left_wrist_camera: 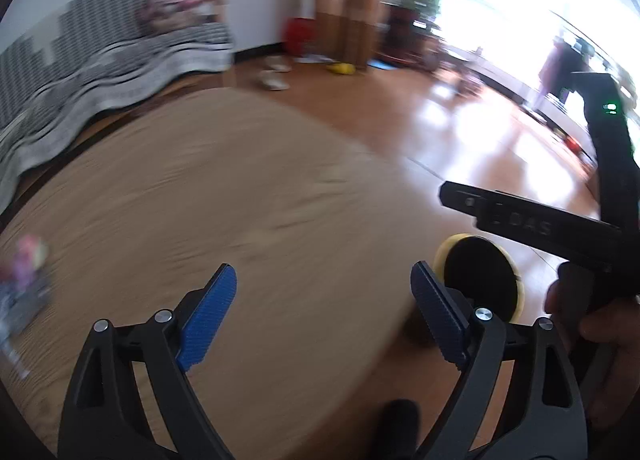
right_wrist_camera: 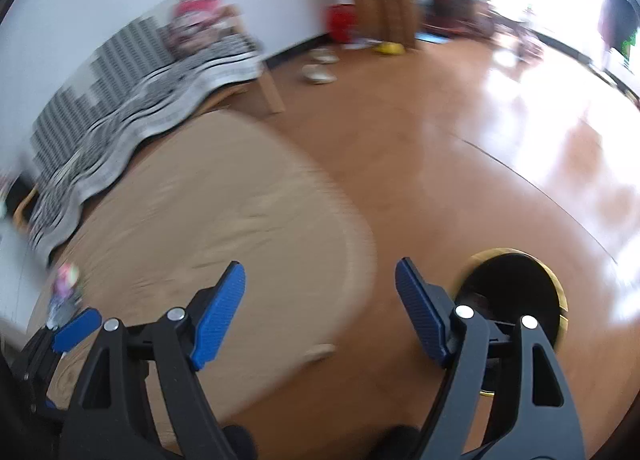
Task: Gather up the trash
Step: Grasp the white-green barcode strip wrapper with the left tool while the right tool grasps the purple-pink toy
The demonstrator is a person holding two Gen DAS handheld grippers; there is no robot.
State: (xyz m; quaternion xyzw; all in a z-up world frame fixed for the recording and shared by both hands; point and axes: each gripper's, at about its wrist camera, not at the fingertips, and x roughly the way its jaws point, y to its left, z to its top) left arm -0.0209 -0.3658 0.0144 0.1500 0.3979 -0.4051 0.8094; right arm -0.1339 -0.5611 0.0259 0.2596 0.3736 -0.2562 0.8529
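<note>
Both views are blurred. My left gripper (left_wrist_camera: 324, 284) is open and empty over a round wooden table (left_wrist_camera: 224, 199). My right gripper (right_wrist_camera: 320, 280) is open and empty over the table's right edge (right_wrist_camera: 224, 211). A round yellow-rimmed bin with a black inside (right_wrist_camera: 516, 288) stands on the floor just right of the table; it also shows in the left wrist view (left_wrist_camera: 478, 280). A small colourful piece of trash (left_wrist_camera: 28, 260) lies at the table's left edge and shows in the right wrist view (right_wrist_camera: 66, 284). The left gripper's blue fingertip (right_wrist_camera: 76, 328) shows at the lower left of the right wrist view.
A bench with a black-and-white striped cover (left_wrist_camera: 100, 71) stands behind the table. Slippers (left_wrist_camera: 274, 77) and a red container (left_wrist_camera: 300, 33) lie by the far wall. The glossy wooden floor (right_wrist_camera: 460, 147) stretches to the right. The right gripper's black body (left_wrist_camera: 560, 219) reaches in from the right.
</note>
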